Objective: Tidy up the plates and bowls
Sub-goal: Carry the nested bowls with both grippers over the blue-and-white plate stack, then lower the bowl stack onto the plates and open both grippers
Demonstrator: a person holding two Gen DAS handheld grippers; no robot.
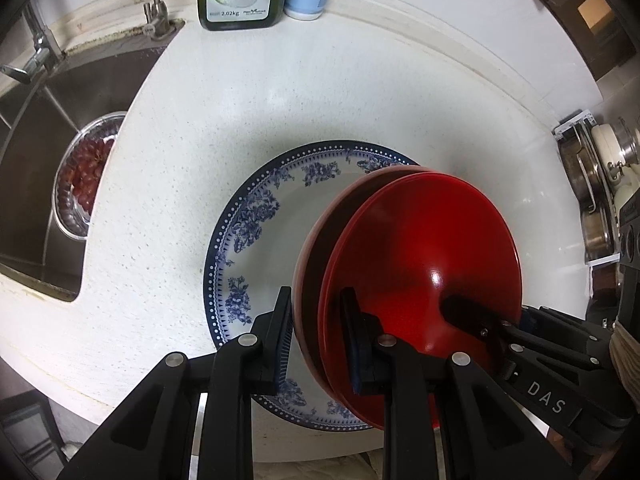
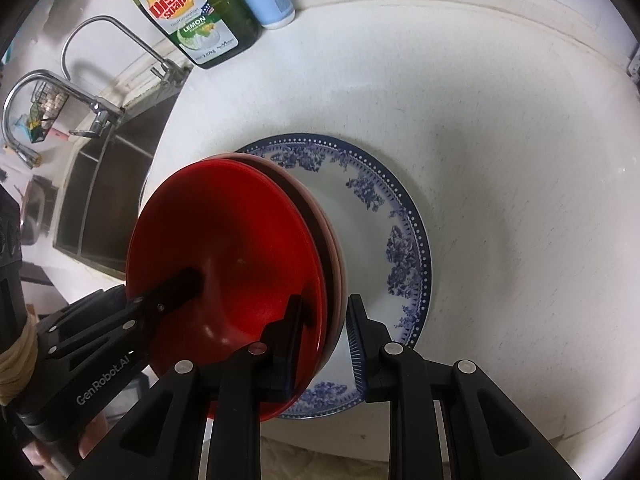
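White speckled desk (image 1: pixel 168 184) carries a blue-and-white floral ceramic plate (image 1: pixel 256 216) beside the steel sink (image 1: pixel 36 184). Above that plate, two stacked glossy red plates (image 1: pixel 420 248) hang tilted, left claw (image 1: pixel 316 332) and right claw (image 2: pixel 326 340) each clamped on opposite rims.

Left gripper (image 1: pixel 316 340): matte black plastic linkage arms, round silver pivot pins at each joint, ribbed dark blue pads on the inner faces of the fingers (image 1: pixel 282 344). Right gripper (image 2: pixel 324 344): same build, black arms, silver pins, ribbed blue pads. Housing markings in white lettering: "DAS" on one, "GenRobot.AI" on the other. Beige banding wraps each handle.
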